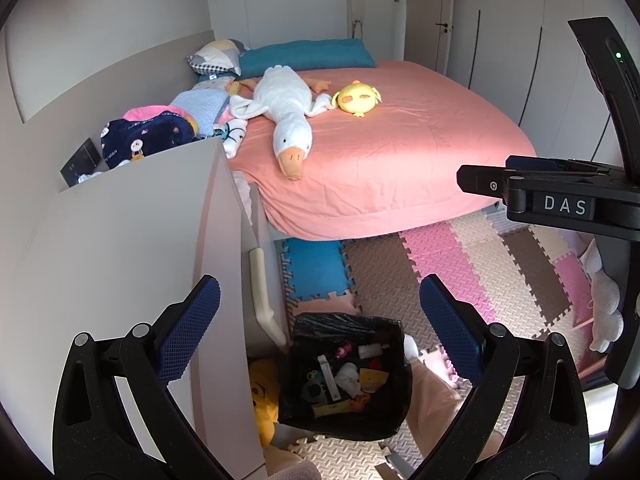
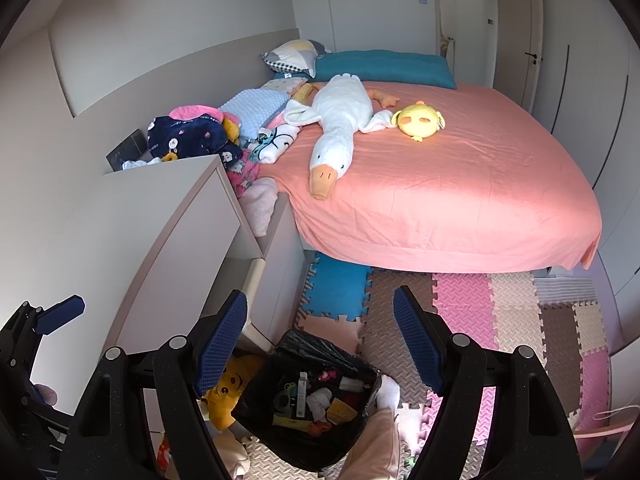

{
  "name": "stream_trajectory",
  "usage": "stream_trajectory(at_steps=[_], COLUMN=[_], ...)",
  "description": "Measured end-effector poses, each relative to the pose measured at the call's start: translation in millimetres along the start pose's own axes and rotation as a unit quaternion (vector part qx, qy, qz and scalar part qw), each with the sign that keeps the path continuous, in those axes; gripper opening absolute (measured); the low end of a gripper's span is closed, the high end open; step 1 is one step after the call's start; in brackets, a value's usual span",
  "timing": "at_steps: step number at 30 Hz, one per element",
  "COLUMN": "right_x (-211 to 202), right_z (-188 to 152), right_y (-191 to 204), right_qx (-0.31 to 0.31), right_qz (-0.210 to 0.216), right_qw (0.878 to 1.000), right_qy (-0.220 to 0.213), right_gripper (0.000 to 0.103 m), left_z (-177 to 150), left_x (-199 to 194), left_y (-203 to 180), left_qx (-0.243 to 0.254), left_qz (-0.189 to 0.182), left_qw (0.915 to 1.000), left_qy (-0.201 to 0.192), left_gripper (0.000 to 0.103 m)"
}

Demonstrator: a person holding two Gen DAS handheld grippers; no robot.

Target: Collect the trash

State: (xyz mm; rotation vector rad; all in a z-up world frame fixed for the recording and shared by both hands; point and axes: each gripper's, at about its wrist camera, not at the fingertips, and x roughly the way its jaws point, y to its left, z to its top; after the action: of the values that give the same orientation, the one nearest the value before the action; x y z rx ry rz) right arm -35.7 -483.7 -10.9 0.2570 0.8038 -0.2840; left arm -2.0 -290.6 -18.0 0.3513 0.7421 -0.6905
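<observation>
A bin lined with a black bag (image 1: 390, 420) stands on the foam floor mat beside the cabinet, holding several pieces of trash (image 1: 346, 378). It also shows in the right wrist view (image 2: 360, 364), with trash (image 2: 316, 400) inside. My left gripper (image 1: 320, 320) is open and empty, high above the bin. My right gripper (image 2: 320, 340) is open and empty, also above the bin. The right gripper shows at the right edge of the left wrist view (image 1: 560, 196). The left gripper's fingers (image 2: 60, 314) show at the left edge of the right wrist view.
A white cabinet (image 1: 120, 240) stands left of the bin. A bed with a pink sheet (image 1: 400, 160) carries a white goose plush (image 1: 288, 120), a yellow plush (image 1: 356, 98) and folded clothes. A yellow bear plush (image 2: 226, 390) lies on the coloured foam mats (image 2: 500, 320) beside the bin.
</observation>
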Motion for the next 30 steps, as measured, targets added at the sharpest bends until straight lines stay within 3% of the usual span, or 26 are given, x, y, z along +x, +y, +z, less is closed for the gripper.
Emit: stream_trajectory(at_steps=[30], right_x=[-0.5], right_z=[-0.6], right_y=[-0.4], right_qx=[-0.002], right_qz=[-0.002], right_qw=[1.000], right_qy=[0.000], right_gripper=[0.076], left_z=[-0.6], left_x=[-5.7], left_y=[-5.2], left_qx=[0.004], left_qz=[-0.007], left_qw=[1.0000], left_qy=[-0.004], left_gripper=[0.097])
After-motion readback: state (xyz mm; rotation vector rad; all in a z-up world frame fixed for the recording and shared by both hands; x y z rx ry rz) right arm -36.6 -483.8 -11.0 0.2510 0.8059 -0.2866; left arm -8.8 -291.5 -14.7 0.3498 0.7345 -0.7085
